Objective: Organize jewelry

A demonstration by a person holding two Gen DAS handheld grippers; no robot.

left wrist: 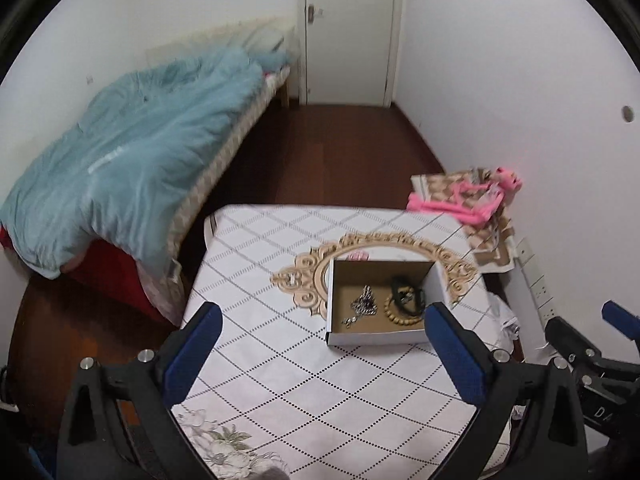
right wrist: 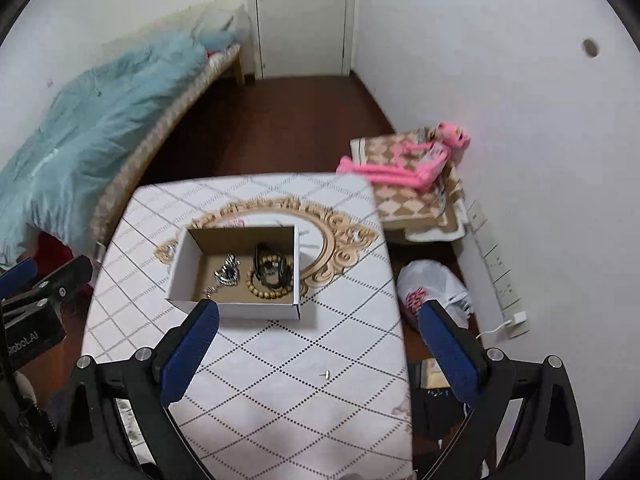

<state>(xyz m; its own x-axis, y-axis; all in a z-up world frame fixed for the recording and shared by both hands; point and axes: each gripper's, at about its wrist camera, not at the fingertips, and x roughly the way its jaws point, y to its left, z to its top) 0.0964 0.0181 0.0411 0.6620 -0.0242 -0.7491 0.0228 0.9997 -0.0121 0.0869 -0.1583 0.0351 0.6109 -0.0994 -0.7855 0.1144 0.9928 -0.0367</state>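
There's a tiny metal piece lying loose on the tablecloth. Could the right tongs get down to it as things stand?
Probably yes. The right tongs are open and empty, and the small metal piece lies alone on bare tablecloth between the fingers, well clear of the box. Its tiny size may make gripping tricky.

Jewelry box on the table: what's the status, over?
Left gripper and right gripper open, empty, above the table. Chain, wooden beads, black piece in box. Small metal bit loose on cloth.
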